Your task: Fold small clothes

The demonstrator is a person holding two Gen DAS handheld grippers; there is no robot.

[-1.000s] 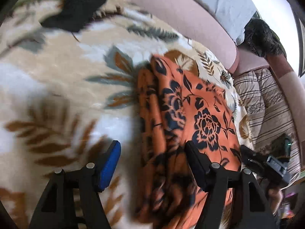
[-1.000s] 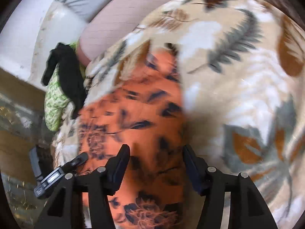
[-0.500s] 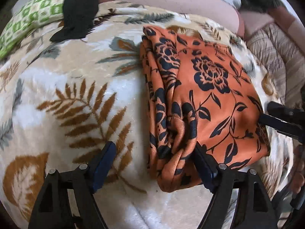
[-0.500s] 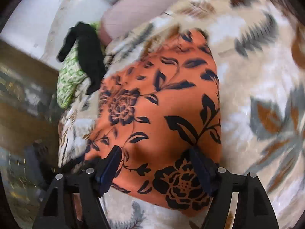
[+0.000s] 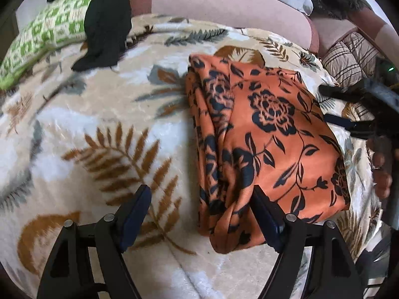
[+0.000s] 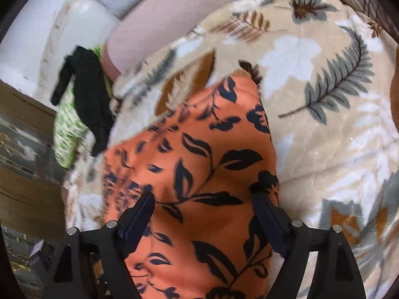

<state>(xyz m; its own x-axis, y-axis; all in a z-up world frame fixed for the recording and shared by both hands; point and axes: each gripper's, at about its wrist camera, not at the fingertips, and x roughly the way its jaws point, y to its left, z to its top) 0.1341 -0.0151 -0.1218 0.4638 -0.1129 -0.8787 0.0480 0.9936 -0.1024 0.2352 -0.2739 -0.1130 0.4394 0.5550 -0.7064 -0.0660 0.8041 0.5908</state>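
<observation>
Nearest in the left wrist view, the left gripper (image 5: 200,199) has its jaws spread wide, one finger over the blanket (image 5: 99,129) and the other just at the near left corner of the orange cloth (image 5: 269,134), with nothing pinched between them. In the right wrist view the right gripper (image 6: 203,205) is also spread wide above the cloth (image 6: 199,164); its jaws have just been opening, and the fabric lies flat below them rather than caught in the pads. The left jaws widened a moment ago and now sit steady. The cloth, orange with dark flowers, rests on the leaf-print blanket as a compact rectangle, its layers stacked and bunched along the left edge, the top face smooth. Judging by that shape, this piece looks folded and released; at most the rumpled left edge might want tidying. Farther off, a black garment (image 5: 104,22) lies draped over a green checked pillow (image 5: 45,32) at the blanket's far left, unfolded as far as can be seen, so it is probably the next piece. Beyond it runs the pink sofa back (image 5: 224,5).
</observation>
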